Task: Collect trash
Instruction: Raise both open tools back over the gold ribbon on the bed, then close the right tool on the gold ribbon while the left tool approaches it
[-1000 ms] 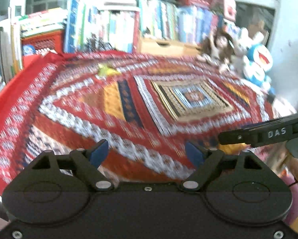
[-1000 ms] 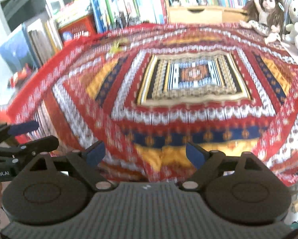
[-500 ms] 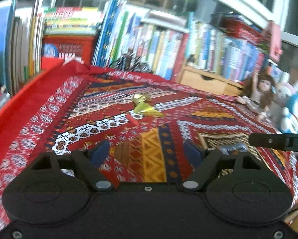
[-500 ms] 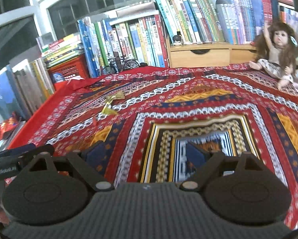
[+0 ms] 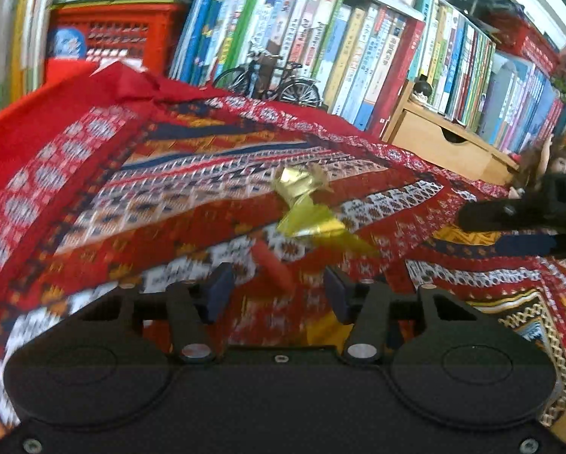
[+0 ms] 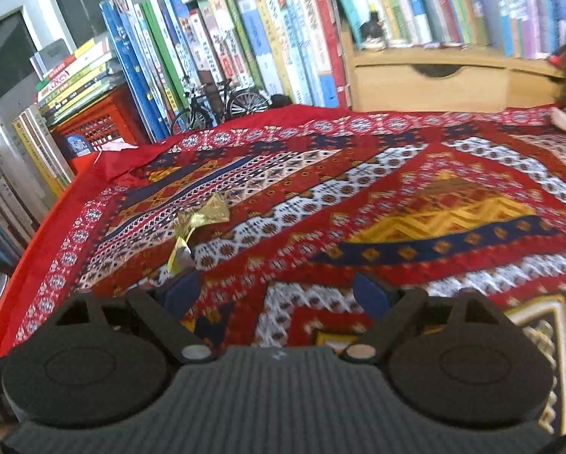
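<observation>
No text can be read with any certainty. The spines of the books standing along the far edge of the table carry printed characters, too small and blurred to make out. A round blue label on the red crate is equally illegible.

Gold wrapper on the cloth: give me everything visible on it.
The gold wrapper is shiny, crinkled foil, twisted at its middle so both ends flare like a bow. It lies flat on the patterned red tablecloth, toward the side with the books. A small red scrap lies just in front of it; whether they touch is unclear. No gripper touches it: the left gripper is short of it, nothing between its fingers.
</observation>
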Motion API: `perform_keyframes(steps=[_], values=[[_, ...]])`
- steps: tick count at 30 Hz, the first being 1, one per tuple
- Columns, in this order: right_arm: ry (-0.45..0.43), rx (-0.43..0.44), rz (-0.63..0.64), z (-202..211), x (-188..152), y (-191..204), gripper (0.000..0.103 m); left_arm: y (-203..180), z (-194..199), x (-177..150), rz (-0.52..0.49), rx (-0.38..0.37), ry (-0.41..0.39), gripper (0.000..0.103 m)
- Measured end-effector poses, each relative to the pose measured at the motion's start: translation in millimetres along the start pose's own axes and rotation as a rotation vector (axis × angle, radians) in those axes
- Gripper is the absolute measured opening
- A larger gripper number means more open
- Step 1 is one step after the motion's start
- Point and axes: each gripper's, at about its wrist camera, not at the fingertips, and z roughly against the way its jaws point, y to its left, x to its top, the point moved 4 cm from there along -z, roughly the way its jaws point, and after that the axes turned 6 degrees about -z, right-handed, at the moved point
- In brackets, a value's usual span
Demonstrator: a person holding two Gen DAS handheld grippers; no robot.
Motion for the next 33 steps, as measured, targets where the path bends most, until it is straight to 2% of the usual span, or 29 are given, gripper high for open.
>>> perform_keyframes(steps=[1,3,4,5,10,17,20,24,28,33], values=[[0.006,0.003,-0.001,-5,3,3,0.092,-1,-4,2,-0.007,0.008,-0.001,0.045],[0.019,0.017,-0.008,-17,11,9,0.092,-5,-10,4,-0.022,0.029,0.007,0.027],[0.026,0.029,-0.018,-22,15,13,0.092,-6,-12,4,-0.033,0.041,0.01,0.013],[0.033,0.04,-0.028,-28,18,17,0.092,-6,-12,5,-0.044,0.049,0.012,0.01],[0.059,0.068,-0.044,-57,28,37,0.092,-5,7,3,-0.074,0.026,-0.024,0.01],[0.093,0.023,-0.034,-102,28,62,0.091,8,34,9,-0.047,0.001,-0.084,0.01],[0.119,0.012,-0.036,-118,26,68,0.081,10,38,9,-0.051,-0.005,-0.091,0.01],[0.119,-0.033,0.028,-125,22,80,0.054,11,40,3,-0.045,-0.021,-0.084,0.01],[0.123,-0.057,0.126,-119,13,88,0.05,13,44,-4,-0.04,-0.025,-0.079,0.01],[0.123,-0.049,0.16,-101,7,87,0.046,13,51,-10,-0.039,-0.021,-0.075,0.01]])
